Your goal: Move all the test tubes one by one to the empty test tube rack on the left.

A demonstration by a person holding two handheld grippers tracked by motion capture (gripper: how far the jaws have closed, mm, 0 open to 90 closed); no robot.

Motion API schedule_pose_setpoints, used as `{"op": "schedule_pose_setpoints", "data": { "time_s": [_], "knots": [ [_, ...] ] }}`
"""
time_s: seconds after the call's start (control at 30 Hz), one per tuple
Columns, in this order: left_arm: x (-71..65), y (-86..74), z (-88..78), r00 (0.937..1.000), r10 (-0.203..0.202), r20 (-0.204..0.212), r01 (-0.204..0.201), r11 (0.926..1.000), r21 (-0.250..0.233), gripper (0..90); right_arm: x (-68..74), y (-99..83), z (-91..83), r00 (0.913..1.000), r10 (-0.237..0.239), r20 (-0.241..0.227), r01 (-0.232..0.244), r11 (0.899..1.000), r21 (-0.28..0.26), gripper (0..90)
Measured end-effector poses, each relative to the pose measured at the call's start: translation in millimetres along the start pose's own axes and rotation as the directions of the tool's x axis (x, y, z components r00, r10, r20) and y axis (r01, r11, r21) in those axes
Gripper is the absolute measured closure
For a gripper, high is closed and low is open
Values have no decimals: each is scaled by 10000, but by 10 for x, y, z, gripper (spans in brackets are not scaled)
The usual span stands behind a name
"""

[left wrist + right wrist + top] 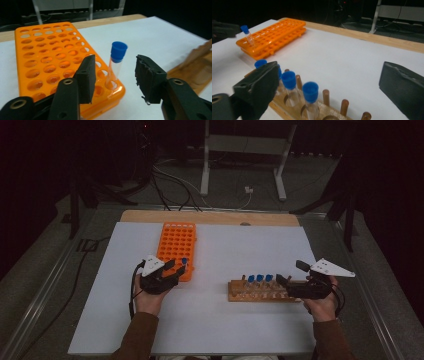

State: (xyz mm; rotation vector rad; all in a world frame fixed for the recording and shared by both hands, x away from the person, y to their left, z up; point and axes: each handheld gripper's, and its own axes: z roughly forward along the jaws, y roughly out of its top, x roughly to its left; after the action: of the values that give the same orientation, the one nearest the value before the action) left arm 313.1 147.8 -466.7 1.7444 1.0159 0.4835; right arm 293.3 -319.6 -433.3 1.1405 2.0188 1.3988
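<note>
1. At the left of the high view, the left gripper (172, 270) is held by the person's left hand (147, 297) just beside the near right corner of the orange rack (176, 245). Its jaws stand apart and nothing is held between them.

2. One blue-capped tube (115, 63) is seated in a hole at the rack's near corner. In the left gripper view it is seen just ahead of the gap between the jaws, touched by neither. Its long axis is close to upright, leaning slightly, with the cap (118, 51) pointing up and the clear lower end down in the hole. The left gripper is judged much the nearer to it.

3. The white table surface (240, 245) between the two racks is bare.

4. Right of centre, a wooden rack (257, 292) is laid lengthways across the table. Three blue-capped tubes (310, 98) are stood upright in its holes, caps up, with short wooden pegs (325, 96) alongside.

5. At the right, the right gripper (284, 282) is held at the wooden rack's right end. Its jaws are spread wide and are empty. In the right gripper view the tubes are seen close by the left-hand jaw, not yet centred in the gap. Any next pick from this rack is judged to fall to this gripper.
</note>
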Motion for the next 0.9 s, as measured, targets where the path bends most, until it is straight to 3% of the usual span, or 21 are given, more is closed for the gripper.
{"op": "schedule_pose_setpoints", "data": {
  "time_s": [0.2,0.37,0.6,0.9],
  "knots": [
    [17,11,-181,9982,-293,-516,279,9992,-287,187,-15,-69,-4,10000,25,-93,-23,9999,169,100],
    [40,-8,-256,9961,-378,-797,338,9982,-503,9,-1,-104,-14,9998,-68,-175,72,9996,269,157],
    [64,-40,-310,9951,-347,-925,286,9973,-674,6,-20,-196,1,9996,-231,-152,239,9982,541,254],
    [63,-61,-309,9947,-389,-955,330,9975,-626,6,60,-278,99,9934,-983,-595,1047,9877,1160,630]
  ]
}}
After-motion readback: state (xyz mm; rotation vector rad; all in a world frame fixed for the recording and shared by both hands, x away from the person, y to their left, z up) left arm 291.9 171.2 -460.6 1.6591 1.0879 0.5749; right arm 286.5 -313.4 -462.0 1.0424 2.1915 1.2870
